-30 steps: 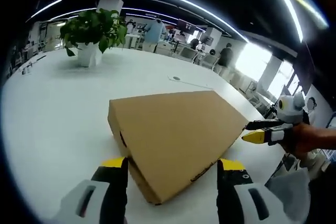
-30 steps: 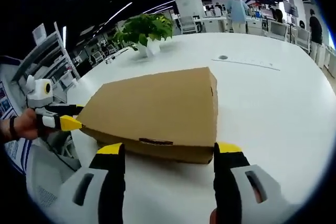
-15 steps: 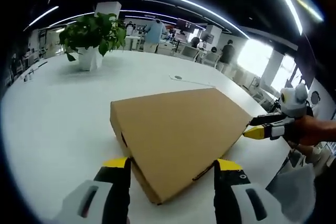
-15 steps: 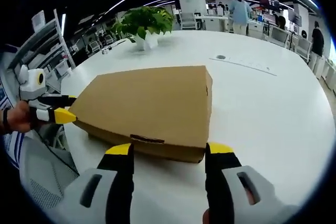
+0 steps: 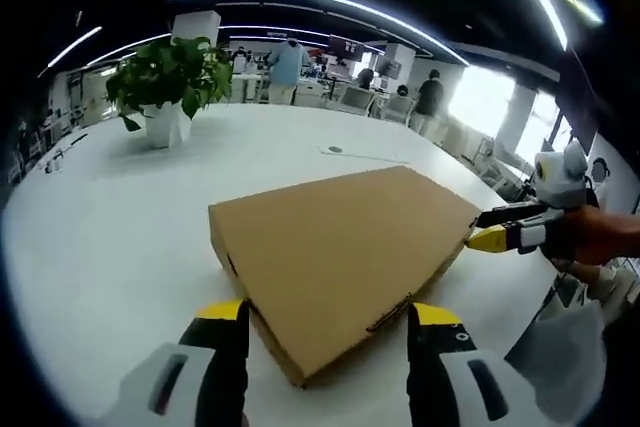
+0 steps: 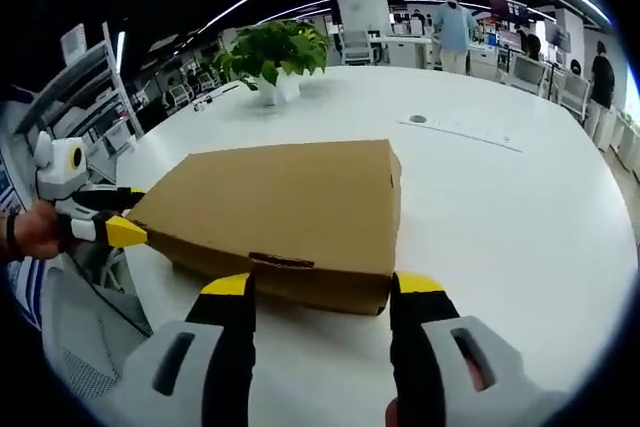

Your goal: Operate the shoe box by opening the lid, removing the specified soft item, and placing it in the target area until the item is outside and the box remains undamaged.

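A closed, flat brown cardboard shoe box (image 5: 335, 252) lies on the round white tabletop (image 5: 110, 217), lid down. My left claw (image 5: 325, 322) and right claw (image 6: 320, 292) both stand spread, empty — each just short of a box corner, one at either end of the box's near long edge.

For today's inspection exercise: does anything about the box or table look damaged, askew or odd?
Nothing stands out. The cardboard shoe box lies flat and closed on the white table, with no visible dents or tears. The potted plant stands upright.
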The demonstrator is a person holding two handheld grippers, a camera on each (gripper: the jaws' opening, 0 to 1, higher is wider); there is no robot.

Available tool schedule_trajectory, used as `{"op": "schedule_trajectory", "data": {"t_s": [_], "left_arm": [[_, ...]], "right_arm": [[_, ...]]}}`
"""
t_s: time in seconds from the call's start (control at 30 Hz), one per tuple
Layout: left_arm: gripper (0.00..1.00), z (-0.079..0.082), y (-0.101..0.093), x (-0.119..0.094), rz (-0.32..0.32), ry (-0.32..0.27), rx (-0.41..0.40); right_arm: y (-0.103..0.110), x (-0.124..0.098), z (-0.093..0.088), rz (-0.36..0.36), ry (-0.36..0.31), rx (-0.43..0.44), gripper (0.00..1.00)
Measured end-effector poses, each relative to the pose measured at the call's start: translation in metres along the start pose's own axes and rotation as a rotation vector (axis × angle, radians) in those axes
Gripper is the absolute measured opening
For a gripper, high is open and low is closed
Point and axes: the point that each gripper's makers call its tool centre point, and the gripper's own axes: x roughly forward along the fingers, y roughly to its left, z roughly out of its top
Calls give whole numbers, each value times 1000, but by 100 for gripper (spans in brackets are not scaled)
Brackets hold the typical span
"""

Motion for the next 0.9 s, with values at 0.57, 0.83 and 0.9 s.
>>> {"op": "schedule_trajectory", "data": {"t_s": [0.57, 0.83, 0.9], "left_arm": [[62, 20, -7, -16, 17, -37, 38], [63, 29, -8, -20, 27, -51, 62], [63, 32, -8, -21, 27, -58, 65]], "right_arm": [[1, -17, 43, -1, -84, -36, 49], [2, -23, 60, -4, -119, -36, 49], [3, -26, 67, -4, -132, -39, 49]]}}
